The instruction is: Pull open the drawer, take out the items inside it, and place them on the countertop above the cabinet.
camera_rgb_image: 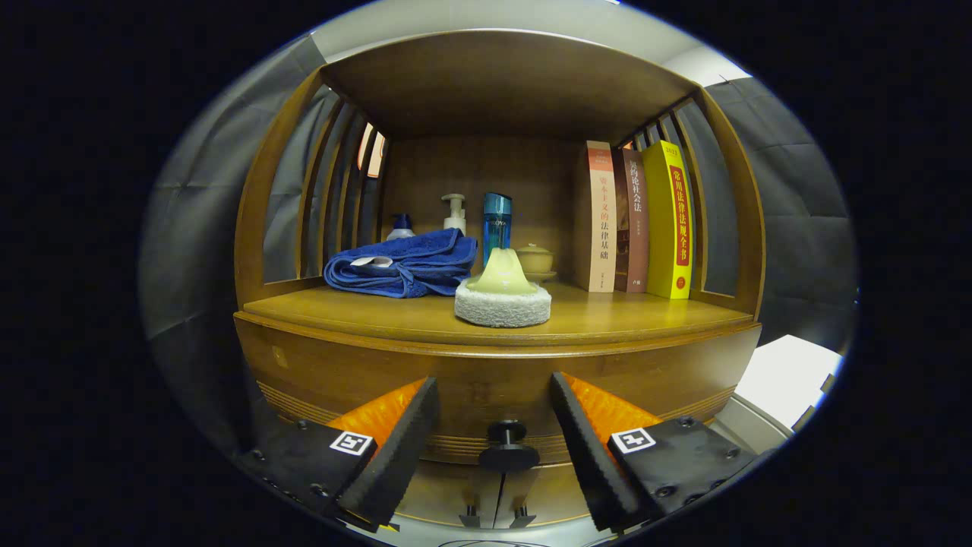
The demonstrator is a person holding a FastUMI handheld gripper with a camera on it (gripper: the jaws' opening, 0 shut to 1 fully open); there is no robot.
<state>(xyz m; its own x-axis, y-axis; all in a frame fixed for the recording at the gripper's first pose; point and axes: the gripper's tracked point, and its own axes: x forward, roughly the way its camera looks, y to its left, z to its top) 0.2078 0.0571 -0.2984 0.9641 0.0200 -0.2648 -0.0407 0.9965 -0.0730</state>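
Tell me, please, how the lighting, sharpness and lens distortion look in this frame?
Gripper view: strong fisheye bends the countertop and cabinet posts into curves; shelf items are evenly lit and sharp; the drawer knob sits in shadow between the gripper's open jaws, still legible.

- Drawer [486,387] front hidden at 8 and 4 o'clock behind the gripper [493,403] fingers, spread wide either side of the knob [509,444].
- Small bottle [401,226] mostly hidden behind the blue towel [406,266].
- Lidded bowl [536,260] partly hidden at 9 o'clock by the scrubber [503,292].
- Dark book [636,220] half covered by the yellow book [668,220].
- Cabinet doors below cut off at 6 o'clock.
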